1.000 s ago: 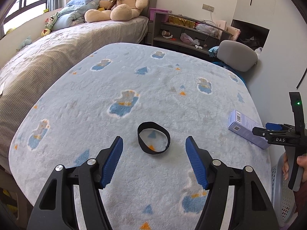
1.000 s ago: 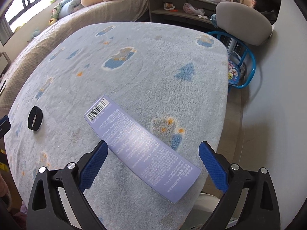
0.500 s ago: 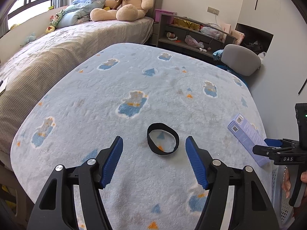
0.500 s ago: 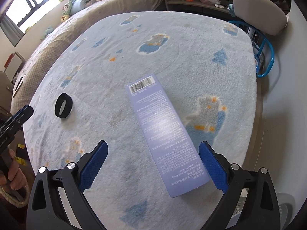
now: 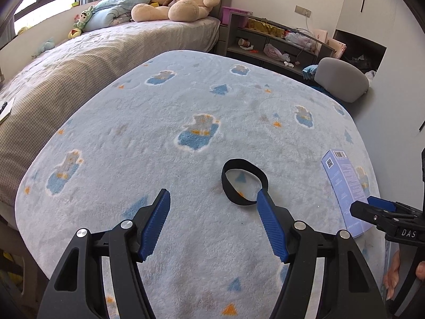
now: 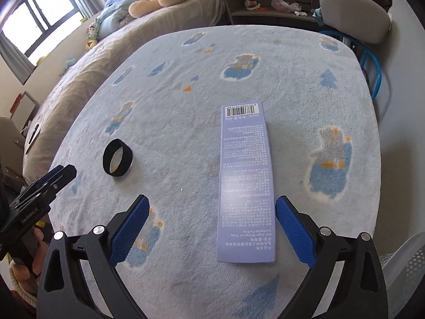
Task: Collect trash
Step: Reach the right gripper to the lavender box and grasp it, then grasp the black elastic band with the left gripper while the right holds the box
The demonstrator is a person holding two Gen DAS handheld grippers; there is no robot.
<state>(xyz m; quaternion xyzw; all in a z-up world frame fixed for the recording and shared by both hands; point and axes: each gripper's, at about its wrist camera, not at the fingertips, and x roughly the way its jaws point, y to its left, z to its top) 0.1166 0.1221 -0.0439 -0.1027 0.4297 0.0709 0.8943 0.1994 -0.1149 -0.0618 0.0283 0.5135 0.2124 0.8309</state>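
A black elastic band loop [image 5: 244,182] lies on the light blue fleece-covered table [image 5: 159,138]. My left gripper [image 5: 212,195] is open above the table, the band just ahead of its right finger. A long lilac toothpaste box [image 6: 245,183] lies flat on the table between the open fingers of my right gripper [image 6: 212,202], its near end level with the fingertips. The box also shows in the left wrist view [image 5: 345,186], with the right gripper [image 5: 382,212] at its near end. The band also shows in the right wrist view [image 6: 117,161].
A bed with a teddy bear [image 5: 175,0] lies beyond the table on the left. A shelf unit [image 5: 276,42] and a grey chair back [image 5: 342,79] stand behind the table. A white mesh basket [image 6: 406,265] sits below the table's right edge.
My left gripper has drifted left, so the band now sits by its right finger. My right gripper has swung round, so the box now lies lengthwise between its fingers.
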